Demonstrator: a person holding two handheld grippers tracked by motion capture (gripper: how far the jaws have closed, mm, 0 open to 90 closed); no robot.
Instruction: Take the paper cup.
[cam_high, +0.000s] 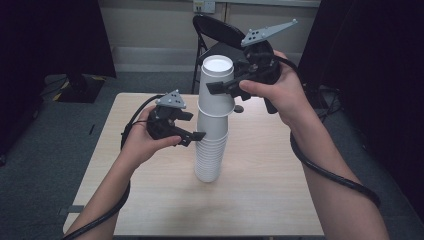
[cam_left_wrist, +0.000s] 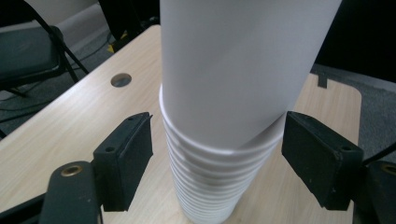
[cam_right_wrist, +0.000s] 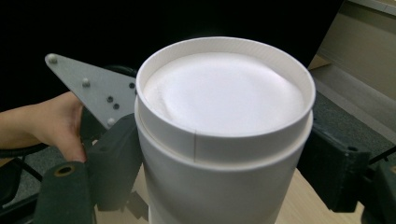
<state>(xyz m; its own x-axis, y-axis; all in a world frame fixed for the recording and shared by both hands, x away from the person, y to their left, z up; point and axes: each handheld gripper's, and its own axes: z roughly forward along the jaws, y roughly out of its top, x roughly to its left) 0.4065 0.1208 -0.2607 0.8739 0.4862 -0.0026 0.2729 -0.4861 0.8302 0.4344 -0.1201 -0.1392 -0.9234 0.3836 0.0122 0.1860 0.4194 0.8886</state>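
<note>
A tall stack of upturned white paper cups (cam_high: 210, 155) stands at the middle of the wooden table (cam_high: 270, 195). The top cup (cam_high: 216, 82) is raised and tilted on the stack, still overlapping it. My right gripper (cam_high: 220, 86) is shut on this top cup (cam_right_wrist: 224, 107), its jaws pressing both sides just under the upturned base. My left gripper (cam_high: 196, 126) is open around the stack (cam_left_wrist: 210, 177), lower down. In the left gripper view a thin gap shows at the left jaw, and the right jaw sits at the rims. The tilted top cup (cam_left_wrist: 238, 65) looms above.
A black folding chair (cam_high: 220, 30) stands beyond the table's far edge. A round cable hole (cam_high: 239, 108) lies in the tabletop just behind the stack, seen as a hole (cam_left_wrist: 121, 80) in the left gripper view. Dark curtains flank both sides.
</note>
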